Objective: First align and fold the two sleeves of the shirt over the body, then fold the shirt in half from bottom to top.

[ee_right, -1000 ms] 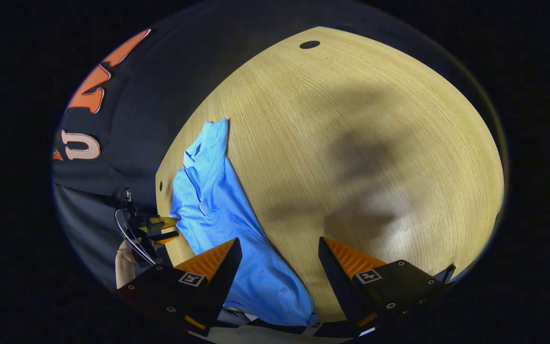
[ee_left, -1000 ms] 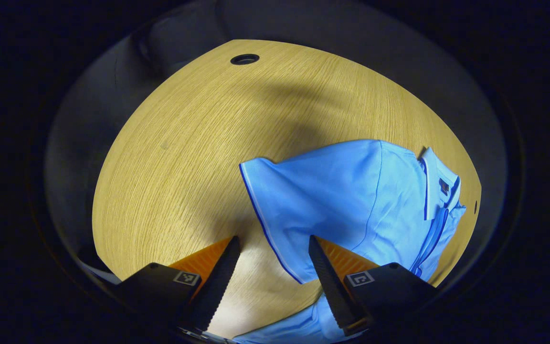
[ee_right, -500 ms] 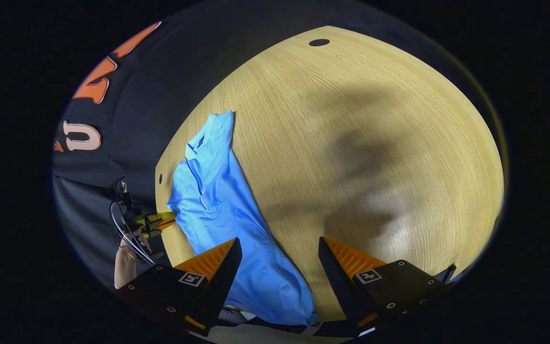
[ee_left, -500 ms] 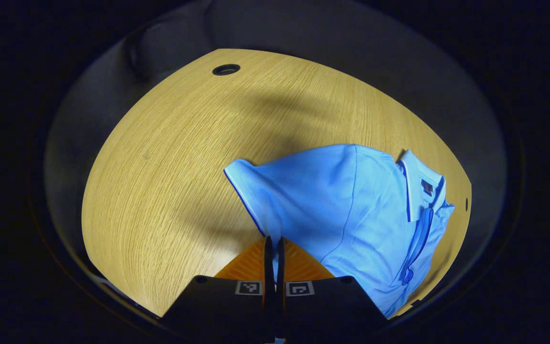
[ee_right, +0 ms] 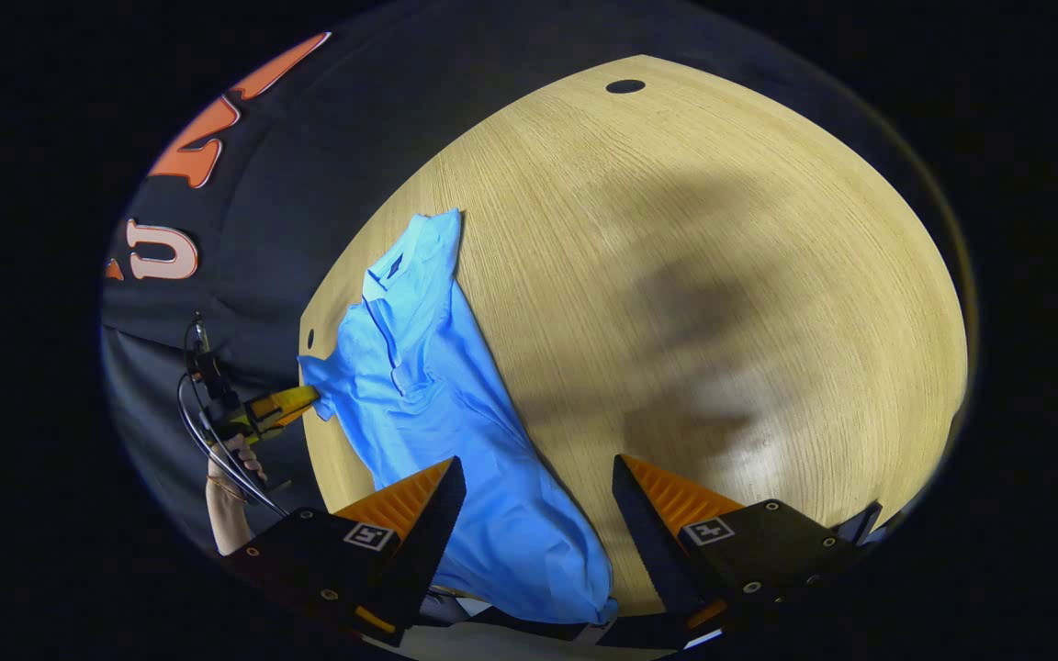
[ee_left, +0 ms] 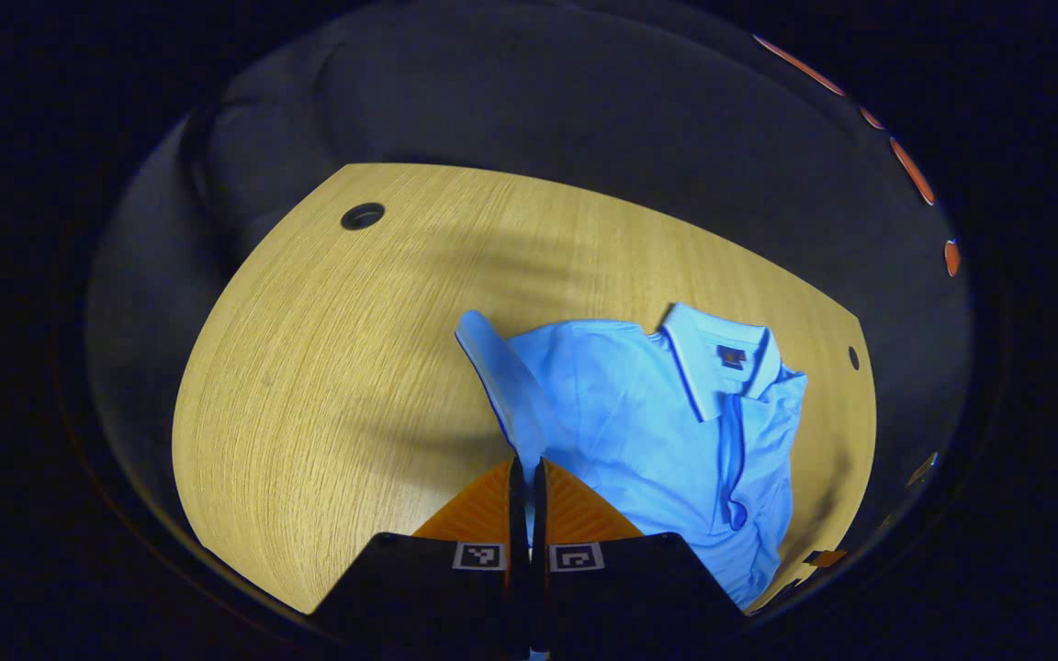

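A light blue polo shirt with dark blue trim lies front up on the wooden table, collar toward the far side. My left gripper is shut on the edge of one sleeve, which stands up off the table in a raised fold. In the right gripper view the shirt stretches along the table's left edge, and the left gripper pinches the sleeve there, held by a hand. My right gripper hangs open above the shirt's lower part, gripping nothing.
A round cable hole sits near the table's far left corner, and a small hole lies by the collar. Bare wood spreads to the right of the shirt. Black cloth walls surround the table.
My left gripper went from open beside the sleeve to shut on its edge, then lifted and drew it up into a fold. The right gripper has stayed open and nearly still.
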A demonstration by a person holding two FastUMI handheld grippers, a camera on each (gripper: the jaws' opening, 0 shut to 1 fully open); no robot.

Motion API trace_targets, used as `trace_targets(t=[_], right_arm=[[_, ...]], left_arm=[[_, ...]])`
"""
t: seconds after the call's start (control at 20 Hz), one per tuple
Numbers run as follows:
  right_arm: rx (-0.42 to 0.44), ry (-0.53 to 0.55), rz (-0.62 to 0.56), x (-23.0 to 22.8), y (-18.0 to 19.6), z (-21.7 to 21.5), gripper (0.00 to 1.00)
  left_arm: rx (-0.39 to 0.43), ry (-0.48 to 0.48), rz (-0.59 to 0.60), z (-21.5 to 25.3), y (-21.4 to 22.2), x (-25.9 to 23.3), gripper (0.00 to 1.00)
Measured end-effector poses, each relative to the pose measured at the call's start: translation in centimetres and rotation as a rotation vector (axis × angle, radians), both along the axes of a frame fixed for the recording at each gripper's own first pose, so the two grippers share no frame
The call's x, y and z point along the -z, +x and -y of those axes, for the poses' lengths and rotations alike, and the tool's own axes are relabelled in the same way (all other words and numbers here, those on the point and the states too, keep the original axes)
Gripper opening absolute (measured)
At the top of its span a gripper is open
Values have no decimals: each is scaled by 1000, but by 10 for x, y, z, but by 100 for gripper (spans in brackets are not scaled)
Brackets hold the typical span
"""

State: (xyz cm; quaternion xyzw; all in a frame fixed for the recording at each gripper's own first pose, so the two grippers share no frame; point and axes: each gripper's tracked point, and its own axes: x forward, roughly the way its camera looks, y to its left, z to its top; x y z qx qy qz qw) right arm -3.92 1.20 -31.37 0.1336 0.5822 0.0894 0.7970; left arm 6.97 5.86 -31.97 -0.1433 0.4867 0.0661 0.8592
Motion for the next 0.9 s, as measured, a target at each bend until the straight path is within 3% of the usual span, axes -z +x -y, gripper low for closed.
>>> trace_targets(t=[0.5,0.7,0.9], right_arm=[[11,-30,32,-8,-9,8,98],[39,-37,36,-7,-13,20,98],[63,-47,27,-6,-21,30,98]], left_arm=[[286,-63,23,140,18,-28,4],[328,-101,-5,184,21,-20,3],[315,-102,-74,207,21,2,4]])
